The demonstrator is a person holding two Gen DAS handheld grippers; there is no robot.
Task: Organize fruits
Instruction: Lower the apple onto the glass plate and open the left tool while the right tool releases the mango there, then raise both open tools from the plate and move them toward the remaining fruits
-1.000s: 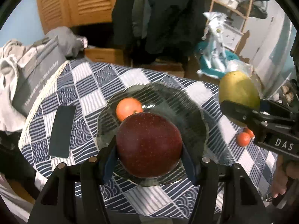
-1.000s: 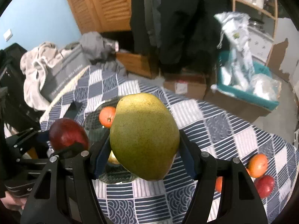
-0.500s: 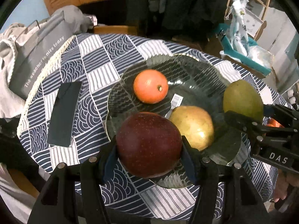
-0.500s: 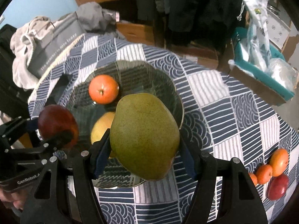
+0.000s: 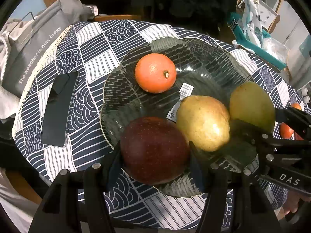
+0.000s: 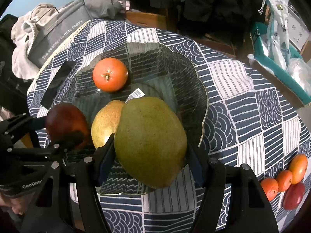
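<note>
My left gripper (image 5: pixel 155 151) is shut on a dark red apple (image 5: pixel 154 149) over the near rim of a dark glass bowl (image 5: pixel 204 58). My right gripper (image 6: pixel 150 145) is shut on a green mango (image 6: pixel 150 141) over the same bowl's (image 6: pixel 175 62) near right side. The bowl holds an orange (image 5: pixel 155 75) at the back and a yellow pear (image 5: pixel 203 122) in the middle. The mango also shows in the left wrist view (image 5: pixel 251 104), the apple in the right wrist view (image 6: pixel 66 122).
The bowl sits on a round table with a blue-and-white patterned cloth (image 6: pixel 243 89). A black phone (image 5: pixel 59 108) lies left of the bowl. Several small fruits (image 6: pixel 285 180) lie at the table's right edge. A grey bag (image 5: pixel 33 44) and clothes are behind left.
Both grippers have tilted down and come lower and closer over the bowl with their fruits. The pear in the bowl has come into view.
</note>
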